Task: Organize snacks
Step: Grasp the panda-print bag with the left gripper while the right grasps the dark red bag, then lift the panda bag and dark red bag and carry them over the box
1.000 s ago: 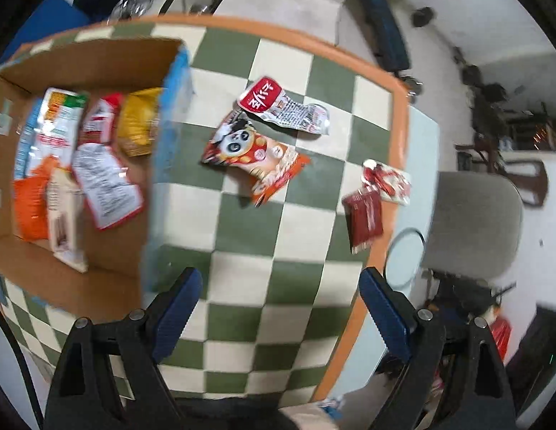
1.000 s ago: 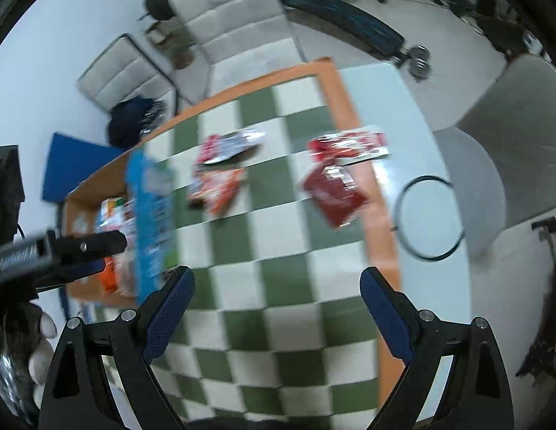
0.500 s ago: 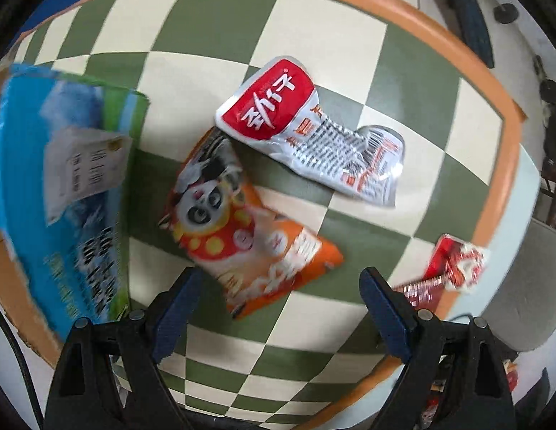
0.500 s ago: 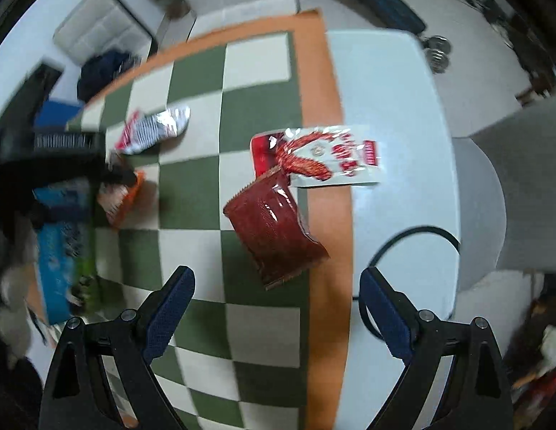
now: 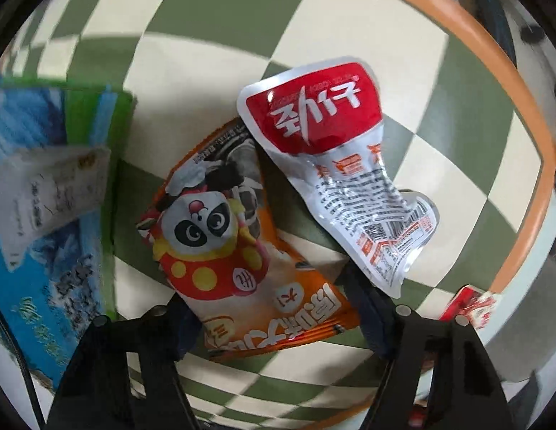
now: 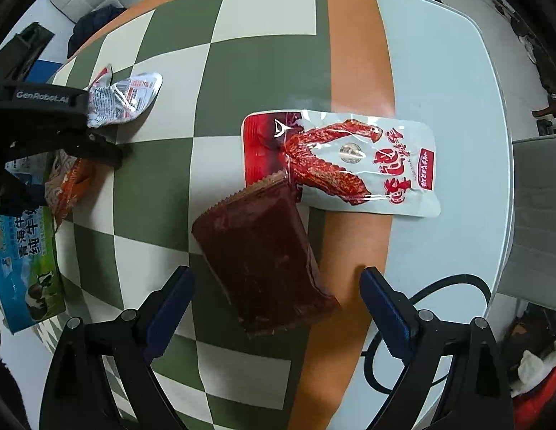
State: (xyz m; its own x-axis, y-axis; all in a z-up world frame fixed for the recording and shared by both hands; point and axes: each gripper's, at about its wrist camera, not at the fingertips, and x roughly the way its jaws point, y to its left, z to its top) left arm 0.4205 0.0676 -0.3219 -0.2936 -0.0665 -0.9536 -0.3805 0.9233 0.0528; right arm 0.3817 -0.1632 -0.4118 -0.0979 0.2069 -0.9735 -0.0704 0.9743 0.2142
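checkered worktop (image 6: 263,71): my jaws closing round panda packet (image 5: 220,247) and dark red packet (image 6: 263,261), neither clamped yet; i'd pinch each mid-body.

Even, bright indoor light on my two fisheye views. The checks bow hard toward the black rims. My left view smears with motion at 9 and 12 o'clock. Glare glints on the silver packet (image 5: 353,179). The dark red pouch (image 6: 263,261) casts a soft shadow around 5 o'clock.

Green-cream checkered tablecloth (image 6: 263,71), orange border; grey chair (image 6: 539,215); pale floor (image 6: 45,18).
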